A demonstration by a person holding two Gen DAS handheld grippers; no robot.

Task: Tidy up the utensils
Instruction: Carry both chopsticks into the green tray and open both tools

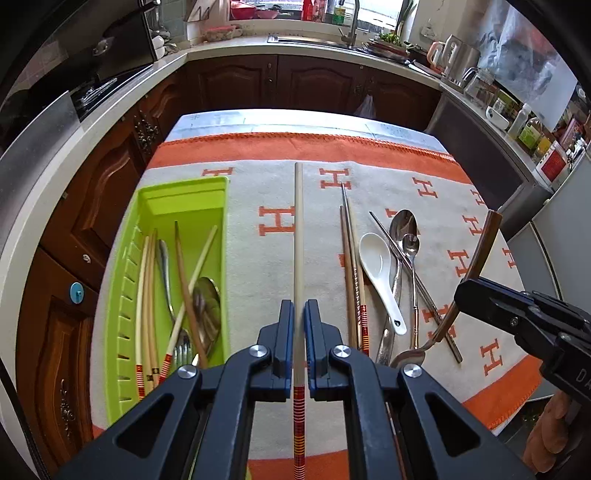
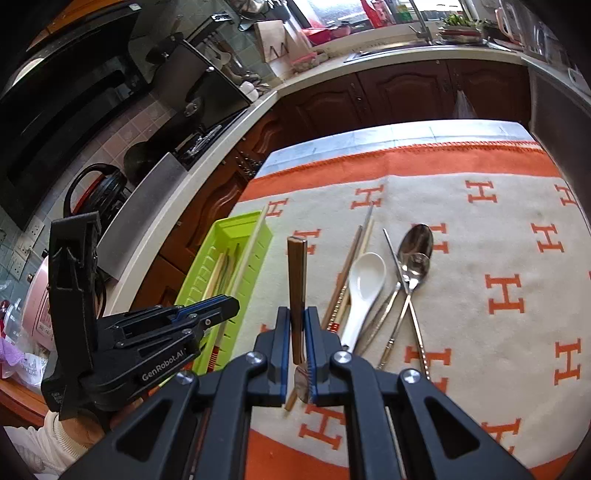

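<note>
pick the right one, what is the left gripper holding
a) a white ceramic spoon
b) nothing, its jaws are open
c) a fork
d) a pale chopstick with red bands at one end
d: in the left wrist view the left gripper is shut on a pale chopstick that runs out between its pads, while the white ceramic spoon lies on the cloth.

Bright daylight from the far window, strong fisheye warping, dark vignetted corners, slight blur.
</note>
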